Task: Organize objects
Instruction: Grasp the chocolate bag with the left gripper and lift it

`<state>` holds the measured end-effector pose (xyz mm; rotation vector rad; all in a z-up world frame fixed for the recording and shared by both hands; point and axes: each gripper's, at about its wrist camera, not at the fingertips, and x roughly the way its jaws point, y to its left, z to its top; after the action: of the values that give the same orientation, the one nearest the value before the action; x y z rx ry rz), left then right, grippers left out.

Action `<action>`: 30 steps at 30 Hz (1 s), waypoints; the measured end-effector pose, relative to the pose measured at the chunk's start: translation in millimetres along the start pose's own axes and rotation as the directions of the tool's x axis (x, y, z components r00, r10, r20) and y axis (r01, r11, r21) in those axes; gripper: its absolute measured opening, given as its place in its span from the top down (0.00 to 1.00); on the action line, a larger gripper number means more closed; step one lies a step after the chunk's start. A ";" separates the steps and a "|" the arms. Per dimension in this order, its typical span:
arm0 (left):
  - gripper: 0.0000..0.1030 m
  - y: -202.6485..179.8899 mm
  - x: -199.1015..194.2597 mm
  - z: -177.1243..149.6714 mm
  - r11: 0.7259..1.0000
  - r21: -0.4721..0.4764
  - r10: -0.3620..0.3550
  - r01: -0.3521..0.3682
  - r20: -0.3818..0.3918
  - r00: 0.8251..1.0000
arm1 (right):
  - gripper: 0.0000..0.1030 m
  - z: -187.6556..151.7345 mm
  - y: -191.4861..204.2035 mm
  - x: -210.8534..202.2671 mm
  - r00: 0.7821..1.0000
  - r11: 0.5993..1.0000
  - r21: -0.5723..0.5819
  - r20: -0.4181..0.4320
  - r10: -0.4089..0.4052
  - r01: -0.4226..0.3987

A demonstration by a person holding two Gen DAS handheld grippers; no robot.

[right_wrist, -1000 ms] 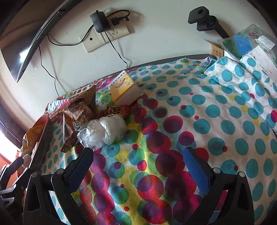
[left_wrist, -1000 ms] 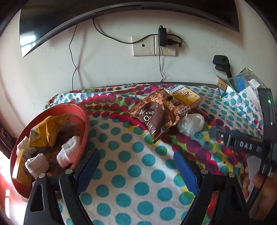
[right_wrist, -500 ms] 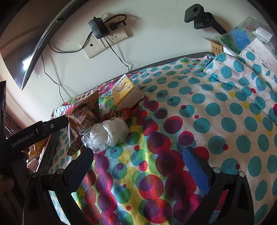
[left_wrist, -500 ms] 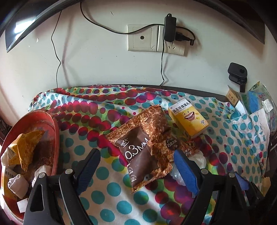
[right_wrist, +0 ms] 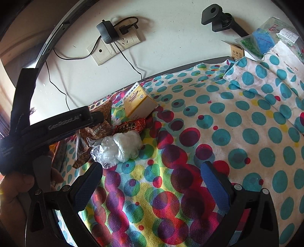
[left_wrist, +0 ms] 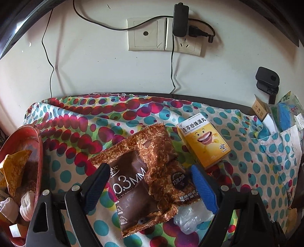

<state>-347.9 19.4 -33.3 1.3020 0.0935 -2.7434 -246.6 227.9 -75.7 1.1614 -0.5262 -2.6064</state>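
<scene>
A brown snack packet (left_wrist: 138, 174) marked 0.3MM lies on the dotted cloth, overlapping a second brown packet (left_wrist: 178, 182). My left gripper (left_wrist: 150, 188) is open and straddles both packets, one finger on each side. A yellow box (left_wrist: 203, 140) lies behind them and a clear plastic bag (left_wrist: 191, 216) in front. The right wrist view shows the same yellow box (right_wrist: 138, 104), a red candy wrapper (right_wrist: 131, 126) and the plastic bag (right_wrist: 119, 146). My right gripper (right_wrist: 152, 182) is open over bare cloth, right of that pile.
A red bowl (left_wrist: 38, 152) at the left edge holds a yellow packet, white socks and small boxes. Wall sockets (left_wrist: 163, 36) with a charger and cables sit above the table. A folded dotted cloth (right_wrist: 266, 76), bagged items and a black clamp (right_wrist: 218, 17) crowd the right.
My left gripper has swung right, away from the red bowl, and closed in on the brown packets. It now shows in the right wrist view. The right gripper has barely moved.
</scene>
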 end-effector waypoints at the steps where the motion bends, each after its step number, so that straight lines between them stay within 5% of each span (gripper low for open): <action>1: 0.14 -0.5 0.5 0.6 1.000 -0.003 0.001 -0.001 0.002 1.000 | 0.00 -0.1 0.3 0.1 1.000 1.000 0.001 0.000 0.001 -0.001; 7: 0.13 -10.7 -9.8 -0.3 0.994 0.090 0.049 -0.054 0.064 0.997 | 0.00 0.1 0.6 0.5 1.000 1.000 0.000 0.001 -0.003 0.003; 17: 0.00 -7.2 15.6 -18.8 0.987 0.110 0.118 -0.113 -0.033 0.993 | 0.00 -0.4 1.8 1.1 1.000 1.000 0.003 0.002 0.000 0.000; 21: 0.02 4.2 18.9 -26.0 0.978 0.117 0.176 -0.175 0.002 0.984 | 0.00 -0.6 2.2 1.3 1.000 1.000 0.002 0.002 -0.001 0.001; 22: 0.08 7.5 17.3 -27.7 0.977 0.116 0.176 -0.176 0.010 0.984 | 0.00 -0.6 2.4 1.4 1.000 1.000 0.002 0.002 -0.001 0.001; 25: 0.61 12.7 3.4 -28.3 0.975 0.131 0.174 -0.182 0.070 0.982 | 0.00 -1.1 2.3 2.2 1.000 1.000 0.001 0.002 -0.002 0.002; 30: 0.67 28.3 -22.8 -25.8 0.986 0.111 0.112 -0.126 0.123 0.986 | 0.00 -2.1 1.7 3.7 1.000 1.000 0.000 0.002 -0.002 0.002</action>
<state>-310.4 -4.6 -32.3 1.1293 -0.1539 -2.7514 -247.4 224.6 -78.8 1.1606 -0.5261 -2.6094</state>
